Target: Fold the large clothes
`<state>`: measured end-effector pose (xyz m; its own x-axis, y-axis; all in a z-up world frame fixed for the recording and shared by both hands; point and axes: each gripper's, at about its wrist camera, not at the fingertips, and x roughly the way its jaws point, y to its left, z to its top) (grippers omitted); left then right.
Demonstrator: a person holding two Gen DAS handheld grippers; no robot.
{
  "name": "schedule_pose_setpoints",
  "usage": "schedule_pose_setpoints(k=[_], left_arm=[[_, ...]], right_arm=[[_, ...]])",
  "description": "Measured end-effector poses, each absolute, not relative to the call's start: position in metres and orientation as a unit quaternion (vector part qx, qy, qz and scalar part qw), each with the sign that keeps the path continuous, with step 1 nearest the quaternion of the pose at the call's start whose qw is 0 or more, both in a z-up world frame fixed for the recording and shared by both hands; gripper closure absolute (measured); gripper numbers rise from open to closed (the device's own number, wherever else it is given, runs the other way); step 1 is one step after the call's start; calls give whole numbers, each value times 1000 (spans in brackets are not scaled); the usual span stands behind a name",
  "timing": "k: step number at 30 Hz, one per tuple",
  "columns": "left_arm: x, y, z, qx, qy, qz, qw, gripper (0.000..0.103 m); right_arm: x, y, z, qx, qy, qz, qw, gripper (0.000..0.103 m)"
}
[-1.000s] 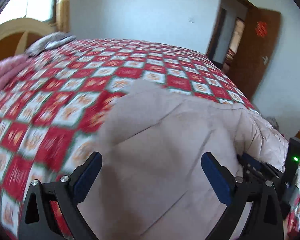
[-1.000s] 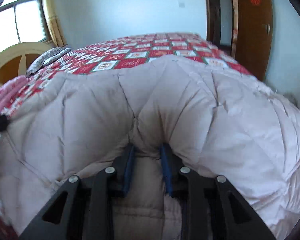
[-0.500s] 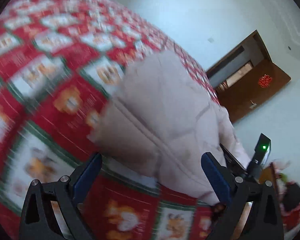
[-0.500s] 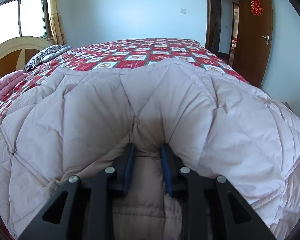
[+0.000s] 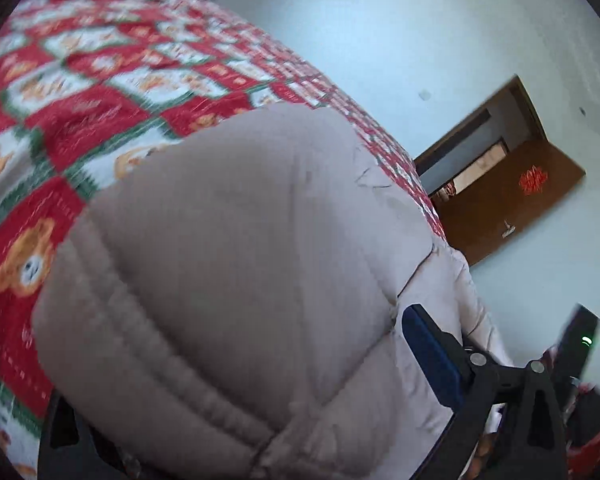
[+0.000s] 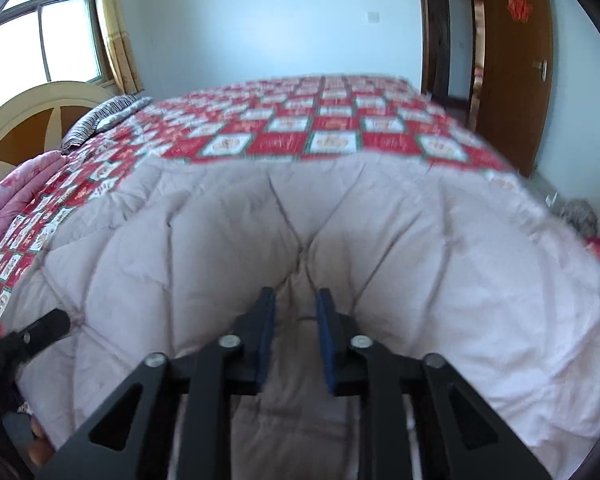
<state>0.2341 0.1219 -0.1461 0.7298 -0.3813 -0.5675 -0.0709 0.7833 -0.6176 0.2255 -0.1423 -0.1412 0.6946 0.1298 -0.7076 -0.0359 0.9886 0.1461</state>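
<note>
On the red checked bedspread (image 6: 331, 120), the left claw (image 5: 260, 380) has dropped with jaws spread wide around a bulging edge of the pale quilted coat (image 6: 419, 240), not yet pinching; the right claw (image 6: 294, 320) has just tightened on a fold, readying the next fold.

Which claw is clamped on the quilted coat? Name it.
The right claw: its jaws have just been closing and pinch a fold of the pale quilted coat. The left claw stands wide open, coat merely bulging between.
</note>
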Motion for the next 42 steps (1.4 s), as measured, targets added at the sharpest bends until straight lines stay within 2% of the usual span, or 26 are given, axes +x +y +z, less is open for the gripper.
schedule_pose_setpoints(k=[1, 2, 5, 8, 11, 15, 19, 21, 25, 29, 32, 38, 42], left_arm=[[237, 122, -147, -320, 351, -91, 875, 12], [240, 125, -148, -329, 345, -95, 874, 31], [243, 125, -148, -335, 341, -114, 871, 64], [242, 118, -124, -306, 322, -148, 884, 80], [235, 119, -98, -290, 299, -179, 891, 84], [213, 127, -48, -240, 256, -207, 913, 84], [188, 133, -13, -156, 230, -197, 940, 84], [176, 132, -1, -103, 221, -183, 952, 84], [159, 123, 8, -22, 210, -154, 965, 84], [149, 98, 13, 23, 190, -164, 968, 84], [144, 59, 9, 81, 179, -174, 965, 84], [137, -28, -28, 209, 176, -209, 939, 83], [127, -80, -67, 302, 174, -214, 913, 81]], right_arm=[[227, -139, -148, 51, 384, 44, 921, 82], [227, -136, -151, 39, 381, 40, 923, 83], [230, -129, -152, 25, 387, 31, 921, 82], [229, -130, -150, 38, 393, 32, 918, 81], [225, -129, -149, 66, 402, 35, 913, 81], [221, -109, -149, 164, 417, 95, 889, 81], [221, -56, -154, 235, 433, 188, 850, 82], [223, -29, -158, 263, 439, 237, 826, 86], [222, -7, -159, 277, 453, 300, 793, 87], [207, -53, -141, 318, 431, 320, 782, 88], [184, -109, -118, 307, 400, 295, 811, 88], [135, -236, -108, 303, 366, 173, 863, 88], [116, -284, -119, 319, 363, 121, 867, 88]])
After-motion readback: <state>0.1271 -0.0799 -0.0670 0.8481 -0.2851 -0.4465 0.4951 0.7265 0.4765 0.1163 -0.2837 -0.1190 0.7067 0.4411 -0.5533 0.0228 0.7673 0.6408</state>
